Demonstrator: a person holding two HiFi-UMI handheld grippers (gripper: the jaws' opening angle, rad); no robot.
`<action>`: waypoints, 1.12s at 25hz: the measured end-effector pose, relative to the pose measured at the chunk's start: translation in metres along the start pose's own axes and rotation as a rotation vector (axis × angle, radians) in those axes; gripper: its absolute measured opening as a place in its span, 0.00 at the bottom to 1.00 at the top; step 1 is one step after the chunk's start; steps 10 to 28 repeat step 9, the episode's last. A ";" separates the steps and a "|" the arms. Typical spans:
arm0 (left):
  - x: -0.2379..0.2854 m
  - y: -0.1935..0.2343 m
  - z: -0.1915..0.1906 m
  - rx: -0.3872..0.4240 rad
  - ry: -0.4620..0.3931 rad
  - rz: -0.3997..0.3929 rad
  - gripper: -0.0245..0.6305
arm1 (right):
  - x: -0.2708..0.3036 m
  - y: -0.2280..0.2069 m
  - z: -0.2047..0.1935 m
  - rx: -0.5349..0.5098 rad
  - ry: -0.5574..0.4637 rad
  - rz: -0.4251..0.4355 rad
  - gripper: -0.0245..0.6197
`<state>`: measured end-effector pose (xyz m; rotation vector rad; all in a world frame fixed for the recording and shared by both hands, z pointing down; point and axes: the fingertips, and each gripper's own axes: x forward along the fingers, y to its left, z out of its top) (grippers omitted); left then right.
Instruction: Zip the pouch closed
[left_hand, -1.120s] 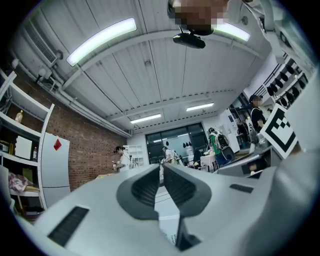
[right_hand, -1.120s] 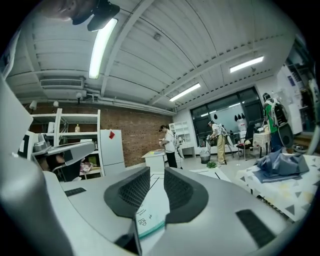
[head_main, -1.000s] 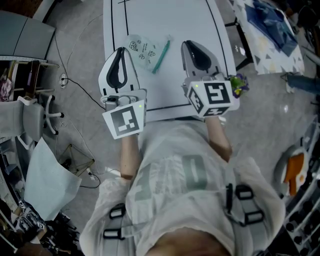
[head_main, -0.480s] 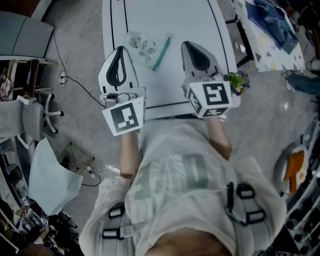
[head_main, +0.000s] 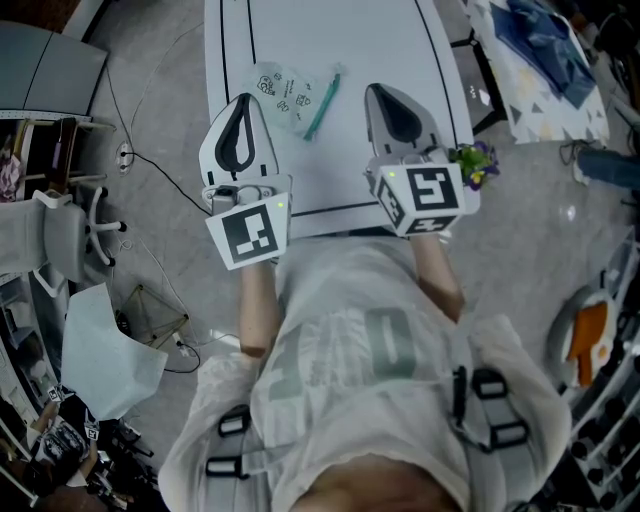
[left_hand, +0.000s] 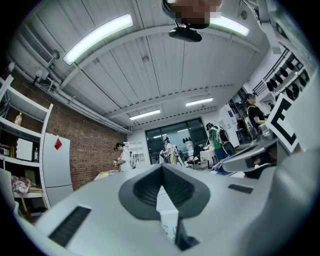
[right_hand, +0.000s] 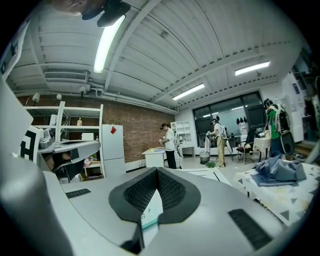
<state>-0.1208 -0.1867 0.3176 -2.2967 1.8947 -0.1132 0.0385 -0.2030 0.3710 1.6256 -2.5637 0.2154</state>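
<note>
**Both grippers closed and empty, pouch untouched on the table**

We look steeply down on a white table (head_main: 420, 60) marked with black lines, which fills the 12 o'clock part of the head view. The person (head_main: 370, 380) stands at its 6 o'clock edge. The left gripper (head_main: 243, 100) and the right gripper (head_main: 377, 90) reach out over the near part of the tabletop, both pointing toward 12 o'clock. In each gripper view we see the two ribbed pads meeting at the tip with nothing pinched between them, so both tools are closed on air.

The pouch (head_main: 285, 97), pale with small printed figures, lies flat on the table between the two tips, at about 3 o'clock of the left one and 9 o'clock of the right. It is just beside the left gripper and a little apart from the right. Its teal zipper strip (head_main: 322, 105) runs from 1 o'clock to 7 o'clock along the edge facing the right gripper. We cannot tell whether the zip is open or where its slider sits.

We judge the task not yet begun. Steadying the pouch, taking the slider and drawing it along the strip all remain to be done.
</note>
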 end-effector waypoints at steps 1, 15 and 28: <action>0.000 0.001 0.000 0.000 0.000 0.000 0.05 | 0.000 0.000 0.000 -0.001 -0.001 -0.001 0.05; 0.005 -0.003 0.004 0.003 -0.014 -0.003 0.05 | 0.000 -0.006 0.004 -0.002 -0.007 -0.004 0.05; 0.005 -0.003 0.004 0.003 -0.014 -0.003 0.05 | 0.000 -0.006 0.004 -0.002 -0.007 -0.004 0.05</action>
